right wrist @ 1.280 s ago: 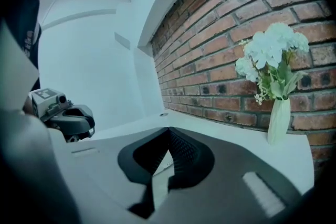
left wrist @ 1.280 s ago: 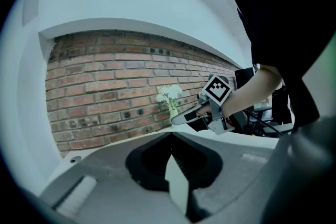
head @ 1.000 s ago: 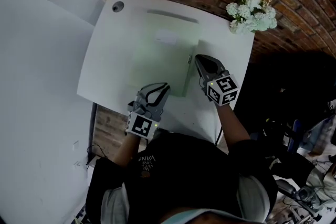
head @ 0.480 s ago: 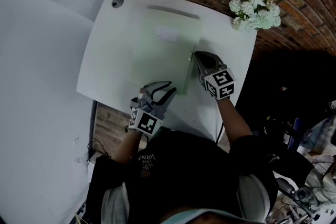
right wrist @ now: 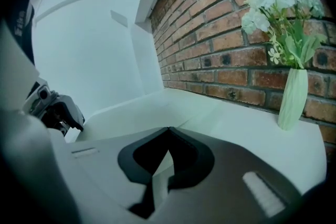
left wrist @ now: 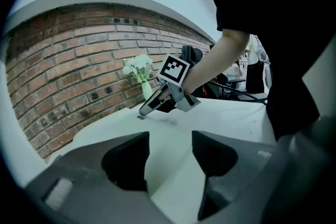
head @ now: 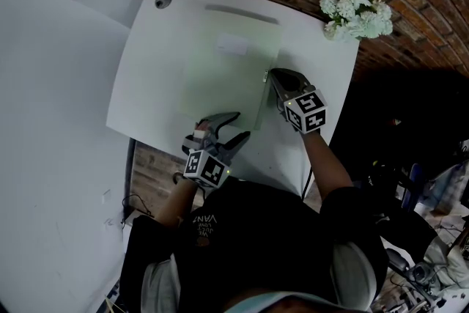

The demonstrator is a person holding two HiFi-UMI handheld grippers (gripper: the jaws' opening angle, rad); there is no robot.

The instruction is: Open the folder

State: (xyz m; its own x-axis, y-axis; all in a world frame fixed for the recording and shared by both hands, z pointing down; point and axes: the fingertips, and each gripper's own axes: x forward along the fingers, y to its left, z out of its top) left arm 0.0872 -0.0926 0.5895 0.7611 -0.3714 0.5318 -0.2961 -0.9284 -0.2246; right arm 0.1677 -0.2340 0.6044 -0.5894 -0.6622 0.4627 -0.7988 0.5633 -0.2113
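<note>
Left hand-held gripper [head: 240, 124]: released, jaws just opened, nothing between them, at the near edge of the pale green flat folder [head: 220, 80].
Right hand-held gripper [head: 269, 75]: clenched on the folder's right edge.
White bench [head: 143, 95]: the folder is carried flat.

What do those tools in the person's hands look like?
The left hand-held gripper and right hand-held gripper are grey, with dark curved jaws and a white cube of black square markers. The person wears a black short-sleeved top.

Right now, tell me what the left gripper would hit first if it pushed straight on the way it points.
Most likely the folder: the left gripper, whose jaws have just been opening with nothing gripped between them, tilts down at its near edge on the table. Exact depth is unclear.
</note>
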